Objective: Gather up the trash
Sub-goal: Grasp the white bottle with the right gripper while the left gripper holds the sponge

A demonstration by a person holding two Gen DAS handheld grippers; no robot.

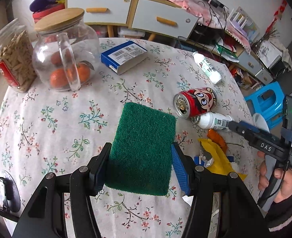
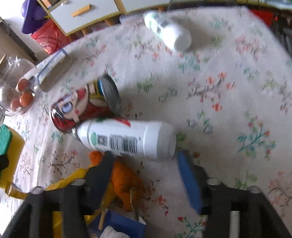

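Note:
My left gripper [image 1: 140,148] is shut on a green-topped yellow sponge [image 1: 144,148] and holds it above the floral tablecloth [image 1: 66,129]; the sponge also shows in the right wrist view [image 2: 5,152]. My right gripper [image 2: 144,158] is open, just short of a lying white bottle [image 2: 128,138], which also shows in the left wrist view [image 1: 213,121]. A red cartoon can [image 1: 195,102] lies beside it, also in the right wrist view [image 2: 84,105]. Orange peel [image 2: 126,180], a yellow wrapper [image 1: 217,158] and small scraps lie near. A second white bottle [image 1: 206,68] lies farther back.
A glass jar with oranges [image 1: 66,53], a jar of seeds [image 1: 13,59] and a blue box [image 1: 124,56] stand at the table's back left. A blue stool [image 1: 265,101] is beyond the right edge. Drawers [image 1: 161,17] stand behind.

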